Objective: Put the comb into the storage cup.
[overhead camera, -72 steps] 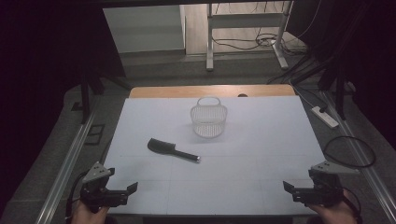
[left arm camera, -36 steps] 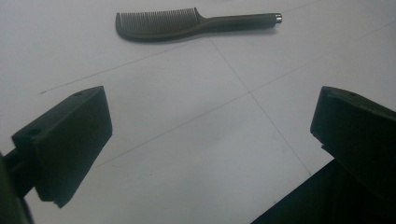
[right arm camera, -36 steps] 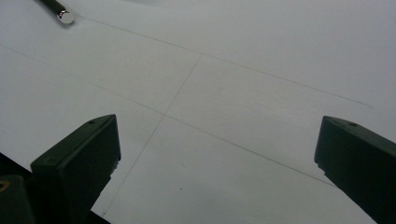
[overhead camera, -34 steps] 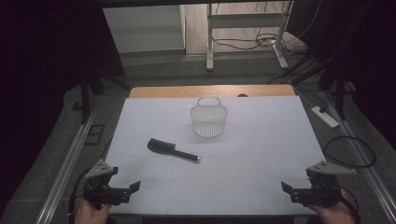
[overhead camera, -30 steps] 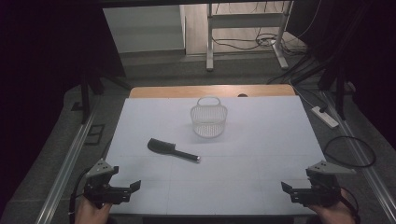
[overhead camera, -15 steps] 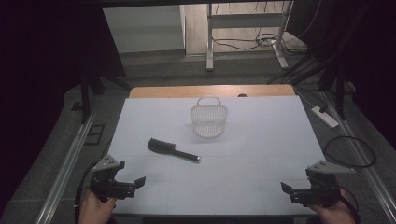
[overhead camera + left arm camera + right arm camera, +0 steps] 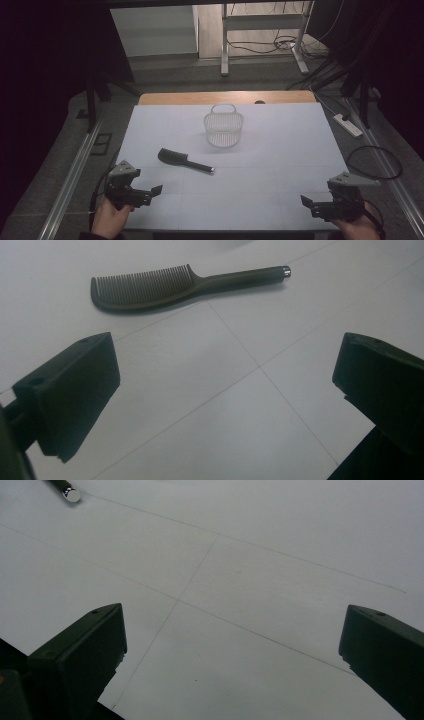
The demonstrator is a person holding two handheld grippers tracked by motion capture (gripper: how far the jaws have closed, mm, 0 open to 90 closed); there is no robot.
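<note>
A dark comb with a silver-tipped handle lies flat on the white table, left of centre; the left gripper view has the comb just ahead of the jaws. A white mesh basket stands upright behind it near the middle. My left gripper is at the front left, open and holding nothing, pointing toward the comb. My right gripper is at the front right, open and holding nothing. The silver handle tip sits in the top left corner of the right gripper view.
The white table has faint grid lines and a wooden strip along its far edge. Metal rails run along both sides. A power strip and a coiled cable lie on the floor to the right.
My left gripper has moved forward and to the right over the table's front left, toward the comb. The right gripper has hardly moved. Comb and basket stay put.
</note>
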